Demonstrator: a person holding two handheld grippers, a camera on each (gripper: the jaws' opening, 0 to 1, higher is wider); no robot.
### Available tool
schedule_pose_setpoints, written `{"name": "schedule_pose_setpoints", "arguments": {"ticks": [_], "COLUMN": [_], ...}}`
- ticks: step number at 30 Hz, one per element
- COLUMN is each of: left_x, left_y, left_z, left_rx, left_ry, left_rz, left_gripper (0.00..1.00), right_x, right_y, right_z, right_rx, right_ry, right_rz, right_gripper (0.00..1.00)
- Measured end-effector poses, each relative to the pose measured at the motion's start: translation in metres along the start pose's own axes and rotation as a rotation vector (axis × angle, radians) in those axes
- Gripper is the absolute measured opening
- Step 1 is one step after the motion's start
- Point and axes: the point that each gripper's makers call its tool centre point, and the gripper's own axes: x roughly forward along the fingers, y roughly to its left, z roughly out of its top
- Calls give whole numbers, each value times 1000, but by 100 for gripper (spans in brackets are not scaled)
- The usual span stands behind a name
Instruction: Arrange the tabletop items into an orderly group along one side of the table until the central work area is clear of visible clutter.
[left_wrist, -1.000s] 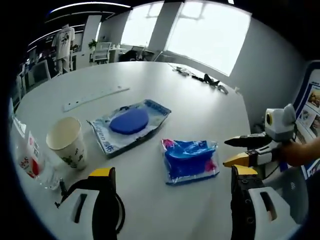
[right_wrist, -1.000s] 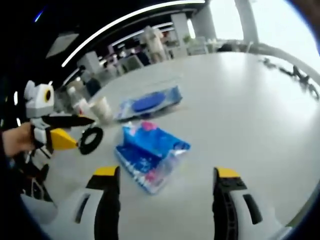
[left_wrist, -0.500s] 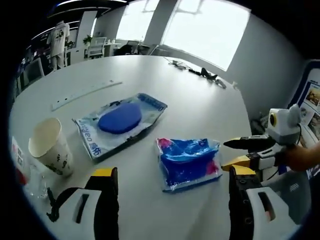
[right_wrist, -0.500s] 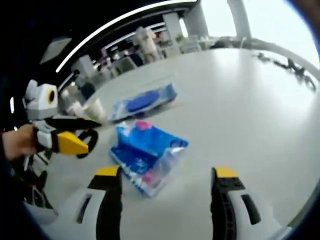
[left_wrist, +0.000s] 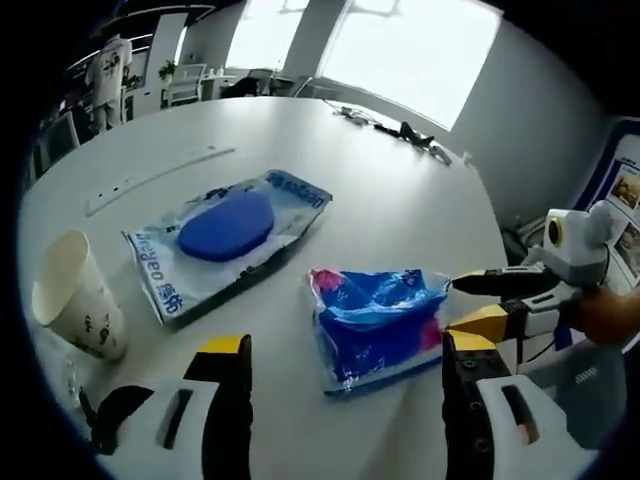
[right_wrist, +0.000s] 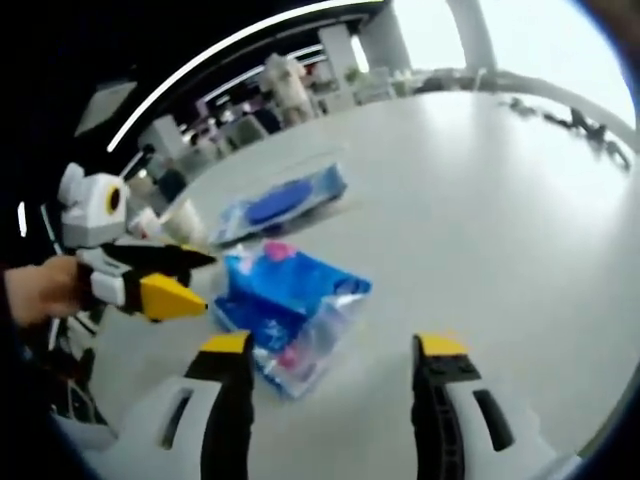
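Two tools have drawn in on the crinkly blue packet (left_wrist: 375, 325) over the last second: in the left gripper view it now sits larger and closer between the spread jaws of the left tool (left_wrist: 345, 360), and the right tool (left_wrist: 490, 300) has edged in from the right until its tips are just beside the packet's corner. From the right gripper view the right tool (right_wrist: 335, 350) also stands spread and holds nothing, with the same packet (right_wrist: 285, 315) ahead and a little to its left, and the left tool (right_wrist: 165, 285) has come nearer from the left. Nothing on the bench (left_wrist: 400, 210) has been shifted; the change is all in the hands. The clear bag with the blue disc (left_wrist: 225, 235) lies just beyond the packet, the paper cup (left_wrist: 75, 305) stands off at the edge, and a long white strip (left_wrist: 155, 178) lies further back. My guess is the packet gets picked first, so tidying has barely begun.
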Motion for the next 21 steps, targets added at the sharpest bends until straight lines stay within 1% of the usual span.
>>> {"name": "schedule_pose_setpoints", "arguments": {"ticks": [8,11,15,18,21], "left_x": [5,5,7,10,12], "left_y": [0,2,3,3,1], "left_z": [-3,-3,-3,-4,-4], "left_rx": [-10,-12,-17,-18,-23], "left_ry": [13,15,17,25,24], "left_rz": [3,7,7,10,3], "left_gripper": [74,72,67,60,57], "right_x": [5,5,7,8,10], "right_y": [0,0,4,5,5], "right_z": [-1,1,2,0,-1], "right_rx": [6,8,-18,-21,-19], "right_ry": [1,-2,0,5,9], "right_rz": [-1,-2,2,3,5], "right_gripper": [57,54,45,43,40]}}
